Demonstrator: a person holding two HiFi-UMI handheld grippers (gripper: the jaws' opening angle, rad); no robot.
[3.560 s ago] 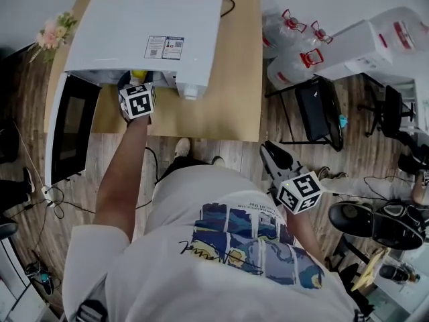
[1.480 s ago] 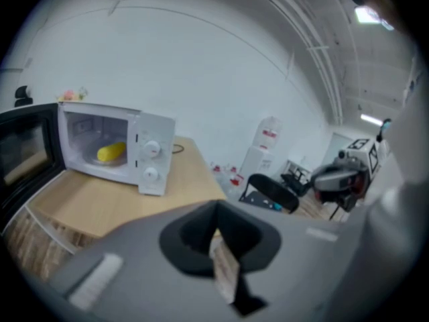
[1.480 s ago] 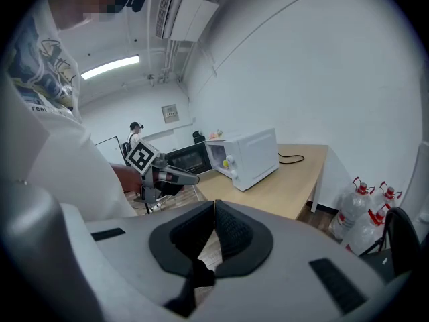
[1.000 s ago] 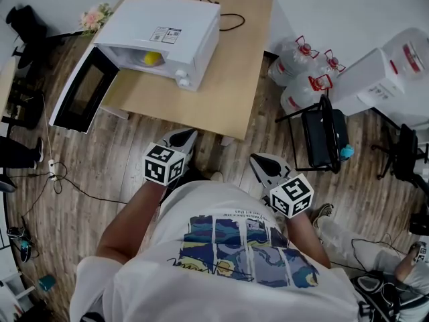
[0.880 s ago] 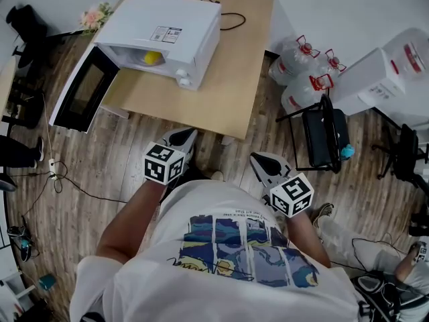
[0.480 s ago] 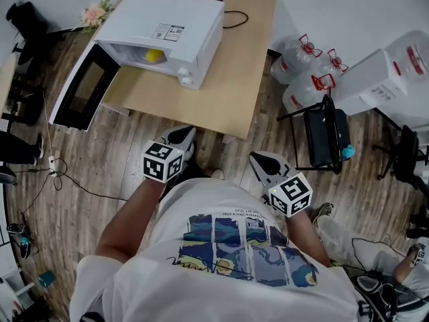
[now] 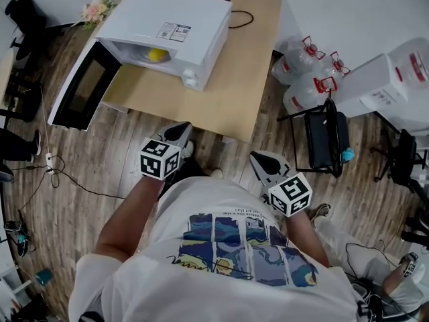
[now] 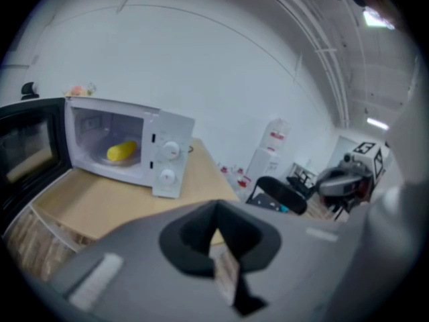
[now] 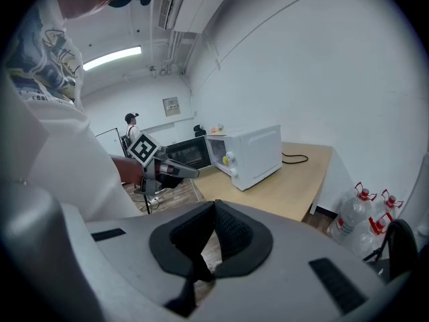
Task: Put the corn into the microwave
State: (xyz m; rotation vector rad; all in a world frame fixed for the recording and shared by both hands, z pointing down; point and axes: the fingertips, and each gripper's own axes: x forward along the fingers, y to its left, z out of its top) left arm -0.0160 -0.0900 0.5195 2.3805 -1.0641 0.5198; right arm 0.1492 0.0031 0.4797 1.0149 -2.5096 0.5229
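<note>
Corn, a yellow cob [image 7: 155,54], now lies inside the white microwave [image 7: 167,25] on the far wooden table [image 7: 234,79], where your left gripper [image 7: 177,133] was reaching moments ago. You have stepped back. Your left and right gripper [image 7: 264,161] jaws are pressed together, empty. Only the dark-windowed door [image 7: 77,96] hangs open.

microwave [image 7: 167,25]: glossy white | table [image 7: 249,66]: matt wood | floor [image 7: 94,173]: wood planks
</note>
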